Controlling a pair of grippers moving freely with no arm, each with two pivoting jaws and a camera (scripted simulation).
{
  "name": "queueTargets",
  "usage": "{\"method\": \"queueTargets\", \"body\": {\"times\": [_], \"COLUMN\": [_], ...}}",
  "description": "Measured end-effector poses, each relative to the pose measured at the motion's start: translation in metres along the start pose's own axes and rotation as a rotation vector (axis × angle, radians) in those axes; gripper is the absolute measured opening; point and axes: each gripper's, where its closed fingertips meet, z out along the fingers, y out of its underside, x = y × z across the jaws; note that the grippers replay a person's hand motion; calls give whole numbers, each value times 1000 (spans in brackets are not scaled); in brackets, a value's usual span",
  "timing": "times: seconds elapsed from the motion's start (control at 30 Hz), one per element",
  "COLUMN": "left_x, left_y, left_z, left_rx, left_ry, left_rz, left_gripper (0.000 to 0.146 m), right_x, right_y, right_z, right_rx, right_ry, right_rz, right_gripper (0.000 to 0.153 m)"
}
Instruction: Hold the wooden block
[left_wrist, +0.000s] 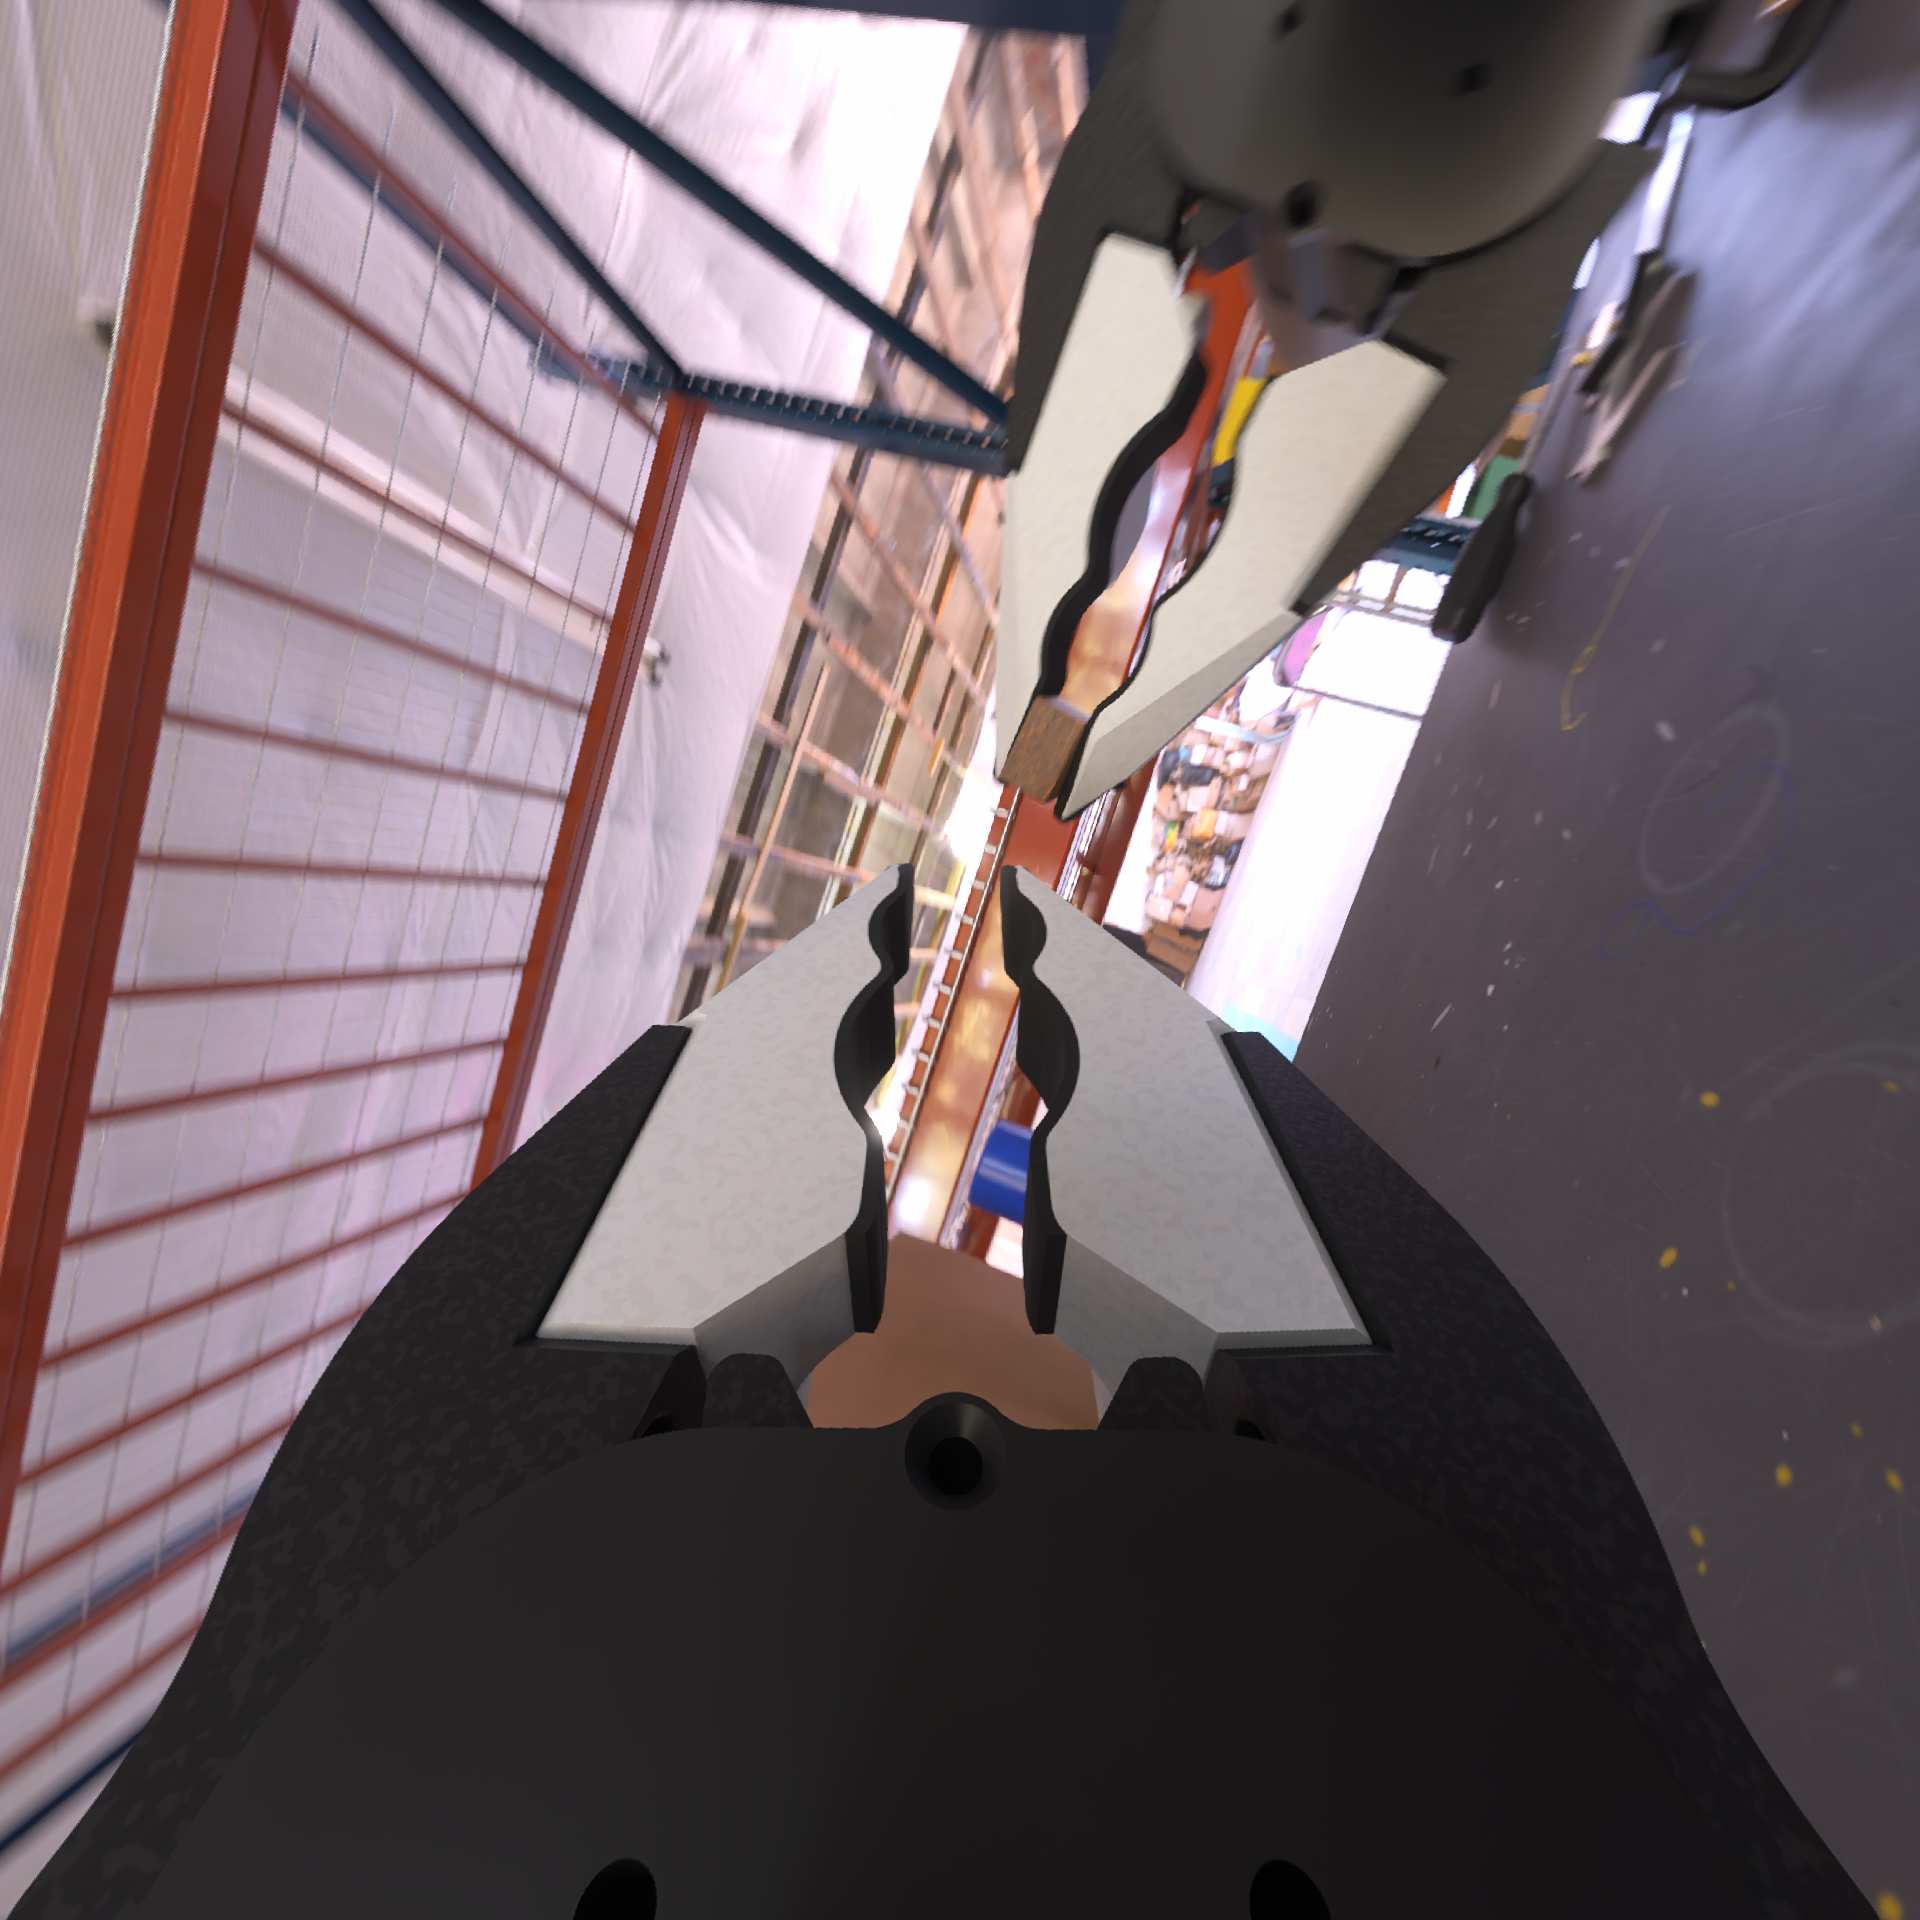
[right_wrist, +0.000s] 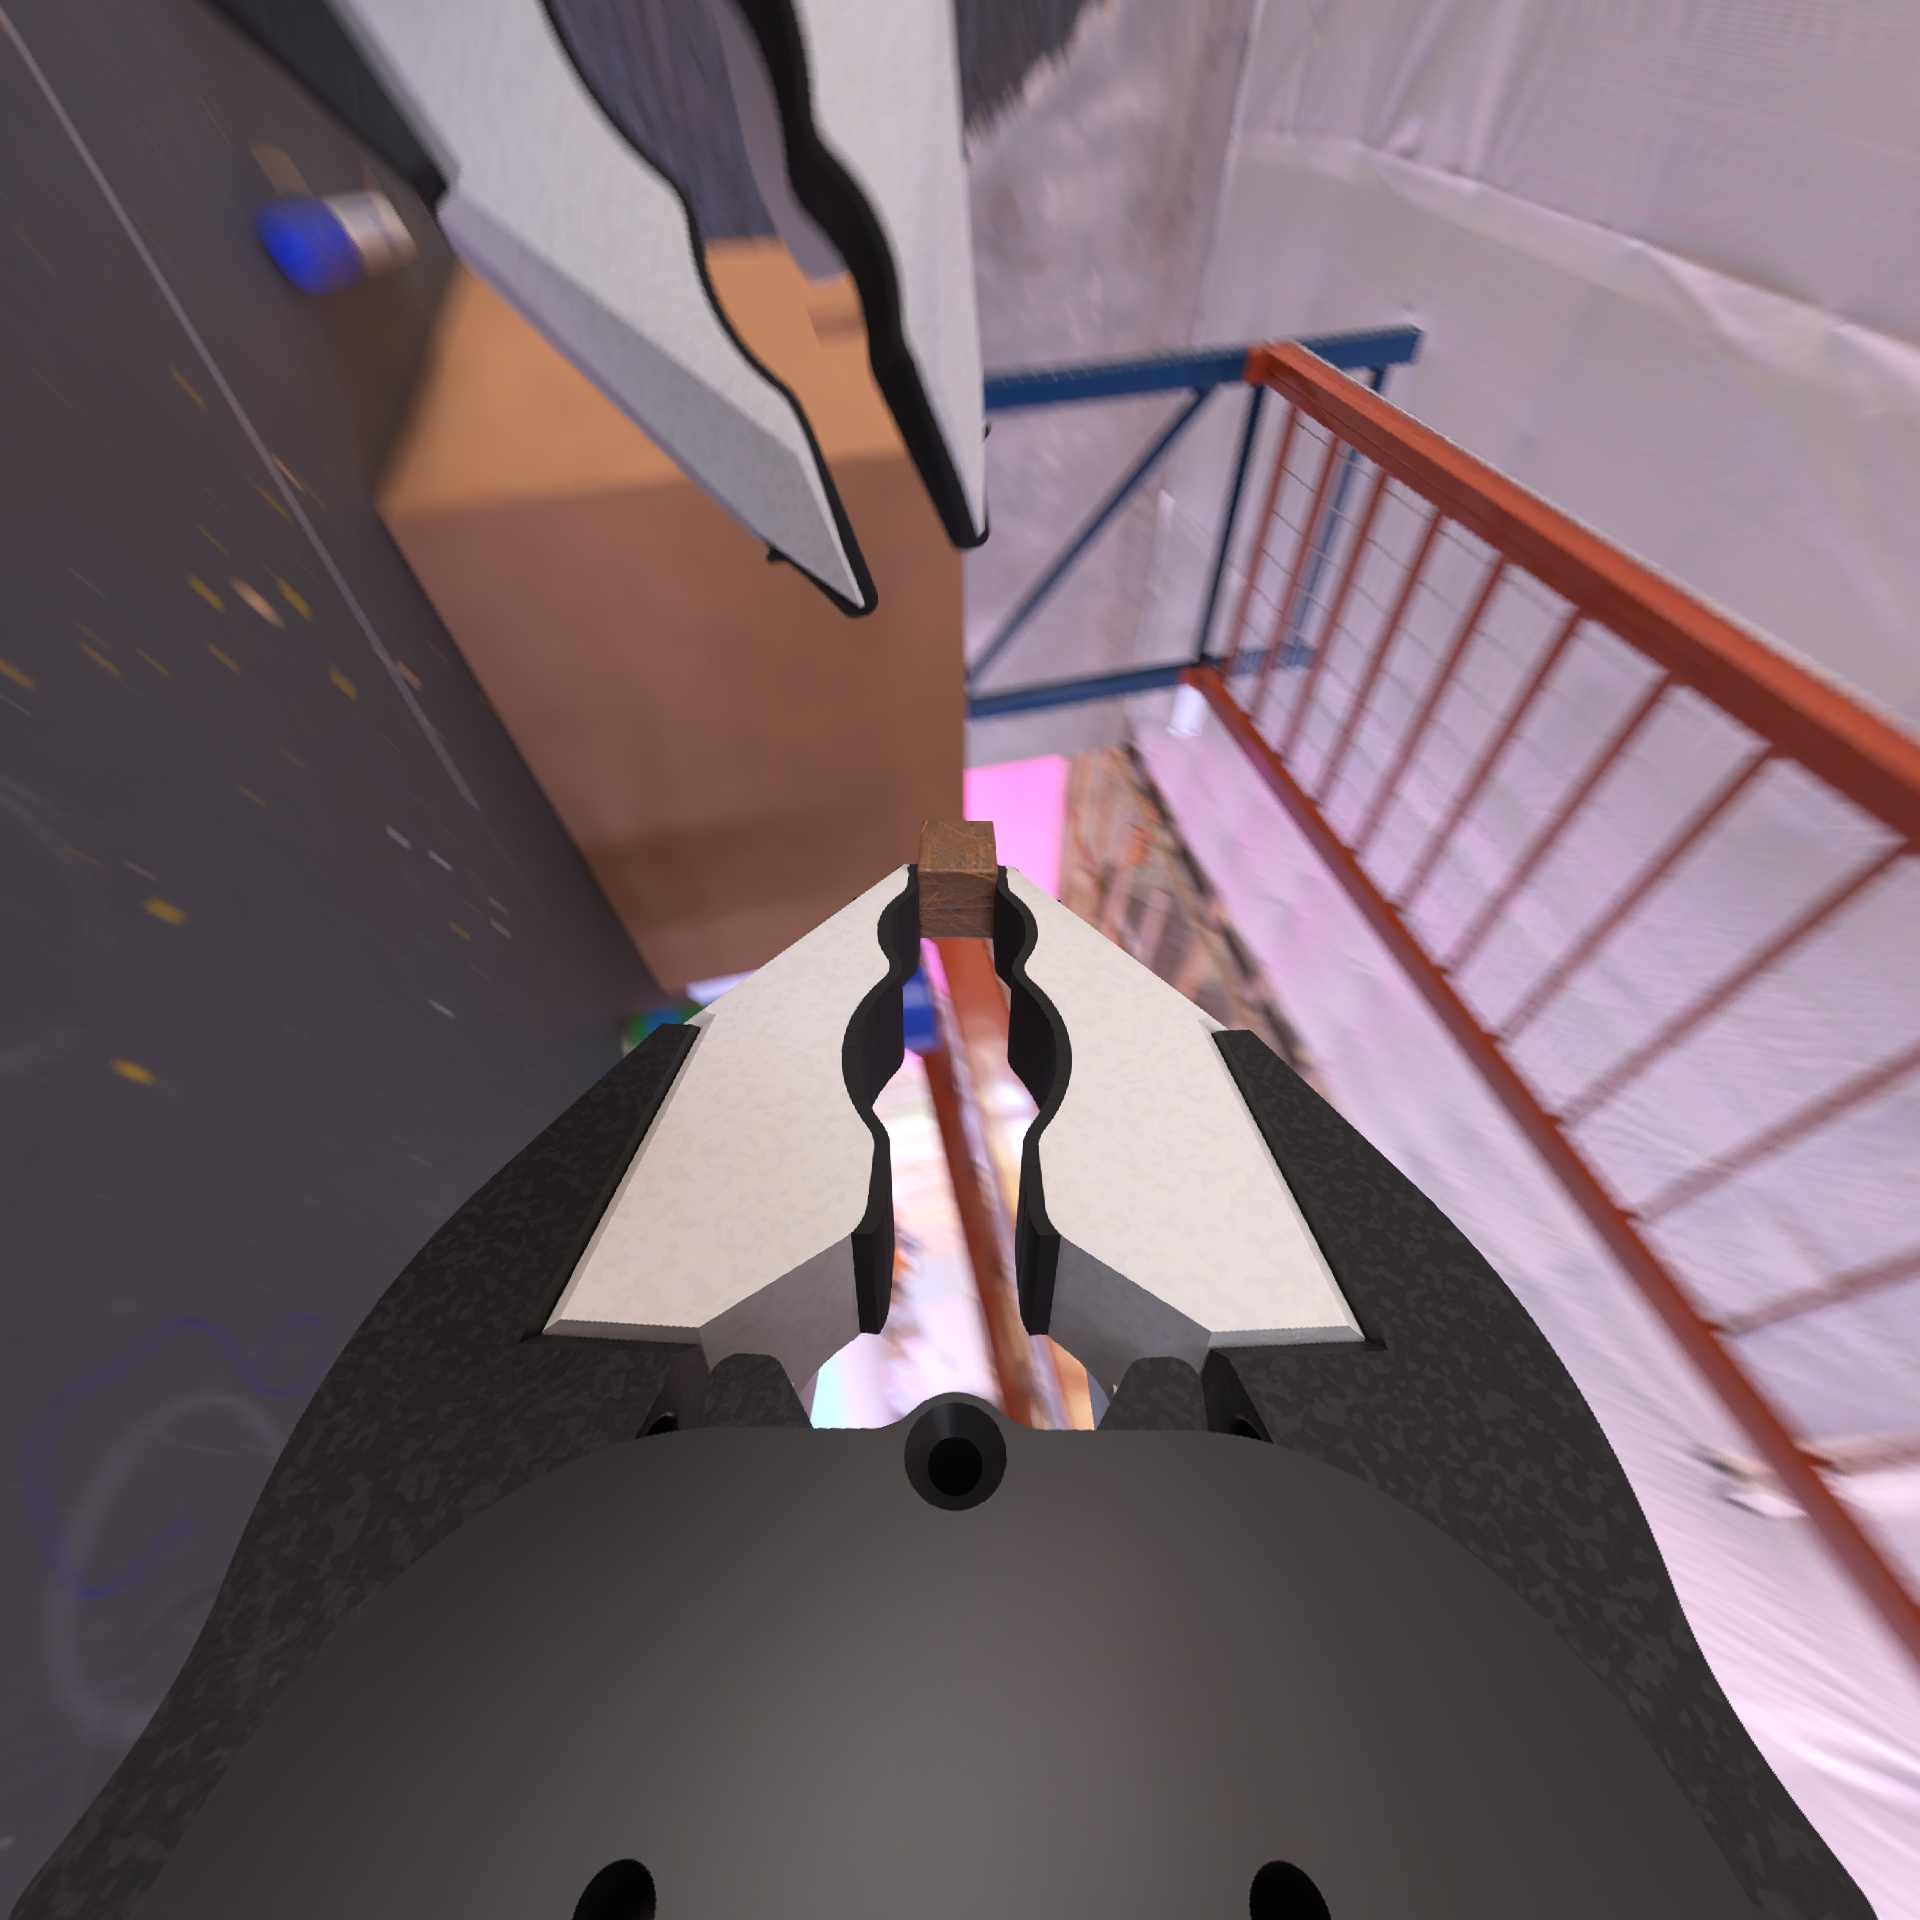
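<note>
The wooden block (right_wrist: 956, 896) is a small brown cube, pinched between the tips of my right gripper (right_wrist: 957, 876), which is shut on it. In the left wrist view the right gripper (left_wrist: 1042, 774) comes in from the upper right with the block (left_wrist: 1042, 748) at its tips. My left gripper (left_wrist: 956, 883) is open and empty, its jaws a narrow gap apart. Its tips sit just below the block, not touching it. It also shows in the right wrist view (right_wrist: 914, 571), above and beyond the block.
An orange-red wire-mesh fence (left_wrist: 312, 727) with a dark blue frame (left_wrist: 727, 260) runs along one side, also in the right wrist view (right_wrist: 1558, 831). A tan box-like surface (right_wrist: 675, 675) and a blue cylinder (right_wrist: 312, 244) lie by the dark speckled floor (left_wrist: 1662, 1039).
</note>
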Motion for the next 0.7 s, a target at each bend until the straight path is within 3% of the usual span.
{"method": "queueTargets", "body": {"times": [0.1,0.17,0.27,0.5,0.7], "left_x": [-2,2,11,10,22], "left_y": [29,55,78,106,108], "left_z": [12,23,38,61,67], "left_rx": [-116,-227,-267,-222,-148], "left_ry": [-71,-95,-108,-150,-94], "left_rz": [-134,-343,-567,-644,-656], "left_gripper": [24,25,29,30,30], "right_x": [8,12,10,15,4], "right_y": [21,35,45,59,65], "right_z": [7,11,17,26,30], "right_rx": [-163,-279,-322,-410,-447], "right_ry": [141,221,238,248,278], "right_rz": [-195,-284,-280,-217,-120], "right_gripper": [12,13,13,13,13]}}
